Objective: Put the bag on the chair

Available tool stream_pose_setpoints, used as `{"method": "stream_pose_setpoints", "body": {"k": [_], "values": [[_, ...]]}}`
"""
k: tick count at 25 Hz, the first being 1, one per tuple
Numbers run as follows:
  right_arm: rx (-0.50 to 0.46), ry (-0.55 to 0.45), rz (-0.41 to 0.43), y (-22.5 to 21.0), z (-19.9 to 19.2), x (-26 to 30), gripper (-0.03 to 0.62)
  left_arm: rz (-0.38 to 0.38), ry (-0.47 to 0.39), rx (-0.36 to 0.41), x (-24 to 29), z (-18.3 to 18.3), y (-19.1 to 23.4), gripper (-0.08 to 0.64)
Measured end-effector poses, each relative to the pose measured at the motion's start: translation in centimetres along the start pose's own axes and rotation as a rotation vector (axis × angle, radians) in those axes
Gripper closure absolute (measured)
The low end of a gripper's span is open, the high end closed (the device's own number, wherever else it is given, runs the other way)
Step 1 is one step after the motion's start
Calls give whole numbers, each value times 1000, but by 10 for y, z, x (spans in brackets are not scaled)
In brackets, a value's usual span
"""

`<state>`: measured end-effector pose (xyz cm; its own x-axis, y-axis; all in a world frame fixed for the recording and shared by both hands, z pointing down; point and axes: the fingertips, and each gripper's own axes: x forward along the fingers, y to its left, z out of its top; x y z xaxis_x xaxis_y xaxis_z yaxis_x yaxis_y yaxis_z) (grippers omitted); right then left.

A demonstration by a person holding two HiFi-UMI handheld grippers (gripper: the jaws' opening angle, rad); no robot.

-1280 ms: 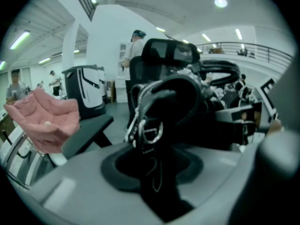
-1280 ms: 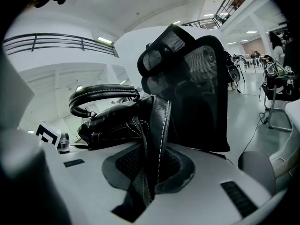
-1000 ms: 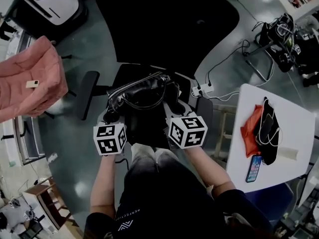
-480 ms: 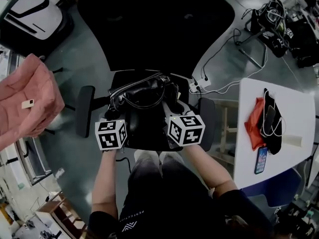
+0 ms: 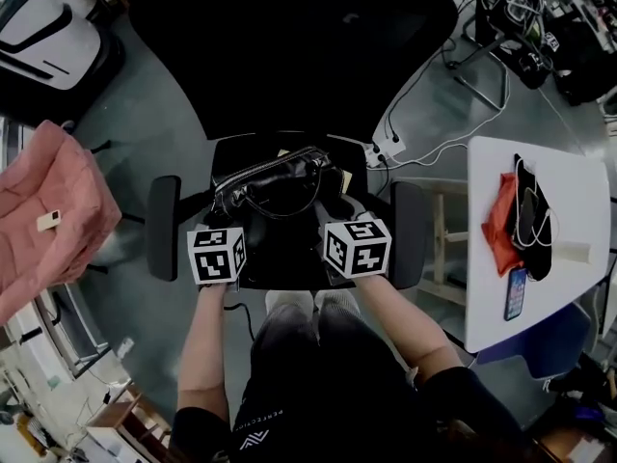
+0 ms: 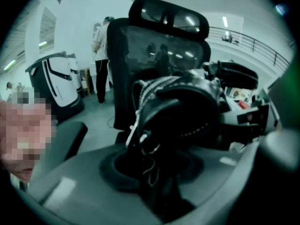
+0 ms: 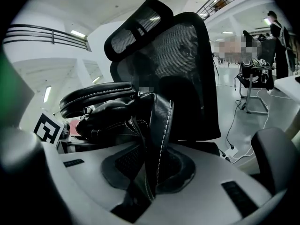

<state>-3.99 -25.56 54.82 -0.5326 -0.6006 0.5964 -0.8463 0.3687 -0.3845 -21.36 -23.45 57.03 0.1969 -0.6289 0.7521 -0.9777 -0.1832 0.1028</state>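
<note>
Your bag [image 5: 280, 186] looks settled on the chair [image 5: 164, 228] seat, toward the back. Your left gripper [image 5: 222, 218] pinches its end, jaws partly closed. Your right gripper [image 5: 334, 212] is opening, the leather side still between its pads. Release unevenly and the bag could tip forward. It has barely shifted since a second ago.
</note>
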Motion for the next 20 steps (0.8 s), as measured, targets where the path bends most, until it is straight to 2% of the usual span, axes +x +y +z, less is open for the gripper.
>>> {"method": "stream_pose_setpoints", "body": {"k": [7,20], "values": [[-42,-6,-16,2,-2,16,528,-38,27,-19,17,-8,13,415],[-135,29,-8,24,-15,38,523,-64,70,-109,39,-40,42,390]]}}
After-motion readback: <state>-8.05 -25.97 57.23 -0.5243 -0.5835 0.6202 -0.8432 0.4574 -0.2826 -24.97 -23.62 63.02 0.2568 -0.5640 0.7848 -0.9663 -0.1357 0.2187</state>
